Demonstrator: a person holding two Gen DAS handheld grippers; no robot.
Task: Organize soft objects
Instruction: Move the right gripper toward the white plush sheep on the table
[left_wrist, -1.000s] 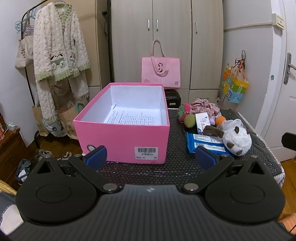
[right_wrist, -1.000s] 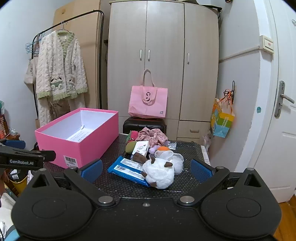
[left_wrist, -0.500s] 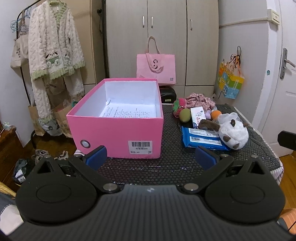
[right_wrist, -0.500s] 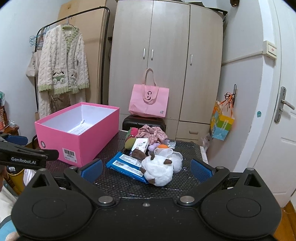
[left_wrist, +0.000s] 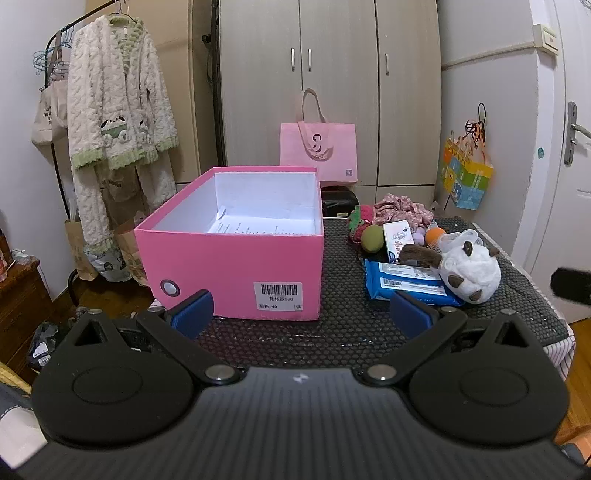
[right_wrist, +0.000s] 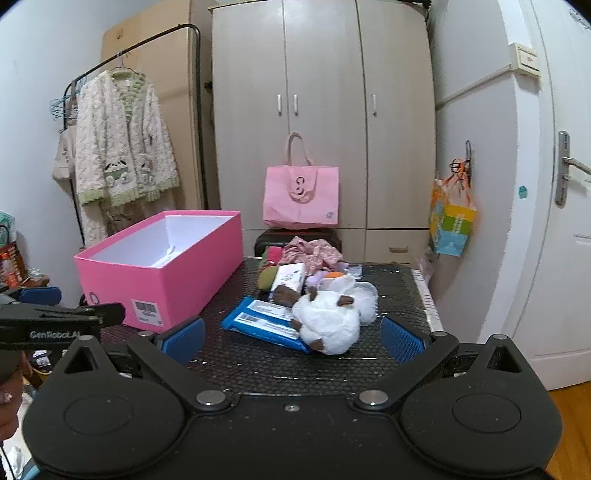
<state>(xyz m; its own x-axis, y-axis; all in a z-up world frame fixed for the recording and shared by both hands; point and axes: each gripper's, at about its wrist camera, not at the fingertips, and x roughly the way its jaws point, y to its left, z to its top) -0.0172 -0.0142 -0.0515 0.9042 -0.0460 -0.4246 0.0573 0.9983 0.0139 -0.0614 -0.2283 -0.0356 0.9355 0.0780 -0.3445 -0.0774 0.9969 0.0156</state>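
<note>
We hold both the left hand-held gripper (left_wrist: 299, 314) and the right hand-held gripper (right_wrist: 291, 338) spread apart and empty, short of the tabletop (left_wrist: 332, 332), because the white plush toy (right_wrist: 327, 325) lies atop the blue wipes pack (right_wrist: 258, 325), beside the open pink shoebox (left_wrist: 236, 258) meant to receive it.

We're in a home bedroom here: straight ahead of the hand-held gripper stands a tall beige wardrobe (right_wrist: 321, 122), a pink tote bag (right_wrist: 301, 197) in front of it. Off to the left, a fluffy robe (right_wrist: 123, 142) hangs on a clothes rail; to the right, a white door (right_wrist: 565, 184) with a lever handle.
</note>
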